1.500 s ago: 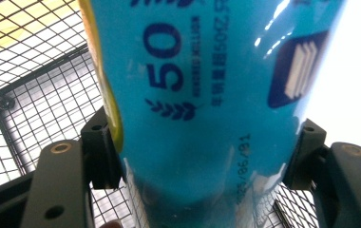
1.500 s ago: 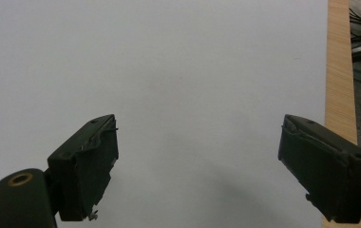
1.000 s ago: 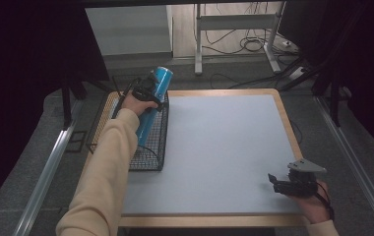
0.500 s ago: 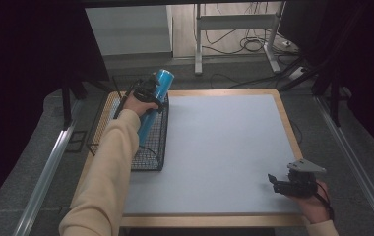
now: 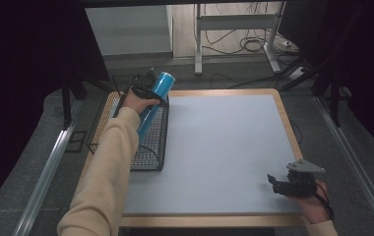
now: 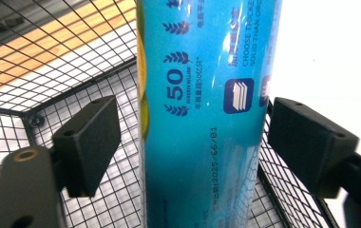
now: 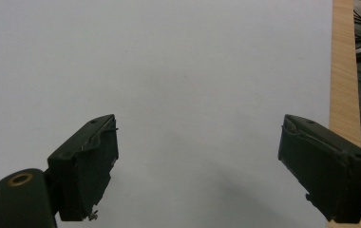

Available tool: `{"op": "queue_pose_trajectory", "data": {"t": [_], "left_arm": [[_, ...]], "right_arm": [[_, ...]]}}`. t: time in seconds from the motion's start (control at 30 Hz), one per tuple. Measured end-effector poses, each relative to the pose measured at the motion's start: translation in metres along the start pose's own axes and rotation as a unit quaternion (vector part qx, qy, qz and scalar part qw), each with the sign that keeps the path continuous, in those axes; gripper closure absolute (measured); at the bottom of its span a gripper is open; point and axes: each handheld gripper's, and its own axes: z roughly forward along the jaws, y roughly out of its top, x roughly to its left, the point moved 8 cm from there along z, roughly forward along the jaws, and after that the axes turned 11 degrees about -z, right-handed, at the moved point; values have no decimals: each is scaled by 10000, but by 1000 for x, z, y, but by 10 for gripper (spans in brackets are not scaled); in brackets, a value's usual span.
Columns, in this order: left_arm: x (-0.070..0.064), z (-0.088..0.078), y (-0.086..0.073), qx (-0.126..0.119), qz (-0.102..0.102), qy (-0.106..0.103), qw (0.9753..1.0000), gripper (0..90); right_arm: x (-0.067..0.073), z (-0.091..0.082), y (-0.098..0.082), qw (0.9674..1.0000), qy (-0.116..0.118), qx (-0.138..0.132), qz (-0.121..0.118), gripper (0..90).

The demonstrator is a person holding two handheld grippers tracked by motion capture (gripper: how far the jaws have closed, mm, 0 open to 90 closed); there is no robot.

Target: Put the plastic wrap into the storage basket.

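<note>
A long blue tube (image 5: 154,101) with printed text stands tilted in a black wire basket (image 5: 148,164) at the table's left, its top end leaning over the basket's far rim. My left gripper (image 5: 148,89) is at the tube's upper part. In the left gripper view the tube (image 6: 202,118) runs between the jaws, which have just been opening. A gap shows beside the left pad (image 6: 93,142), so the gripper (image 6: 193,137) is open. My right gripper (image 5: 273,183) rests open near the table's front right corner, with nothing between its fingers (image 7: 197,156).
A pale grey mat (image 5: 214,147) covers the wooden table (image 5: 286,128). Basket mesh (image 6: 74,61) surrounds the tube closely. Metal rails run along the floor on both sides, and a desk frame with cables stands beyond the far edge.
The tube's top end has sunk slightly with the left hand. The right gripper has not moved.
</note>
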Motion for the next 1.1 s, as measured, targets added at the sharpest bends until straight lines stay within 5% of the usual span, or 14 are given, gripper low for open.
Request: {"op": "queue_pose_trajectory", "data": {"t": [0.57, 0.9, 1.1], "left_arm": [[-7, -43, -4, -584, 11, -577, 9966, 142], [-18, -91, -21, -969, 144, -1009, 9901, 147], [-30, -119, -47, -1260, 344, -1408, 9814, 153]], "right_arm": [[-3, 0, -3, 10000, -8, 7, 73, 134], [-1, 3, 2, 10000, 39, -12, 13, 134], [1, 0, 5, 10000, 7, -49, -11, 133]]}}
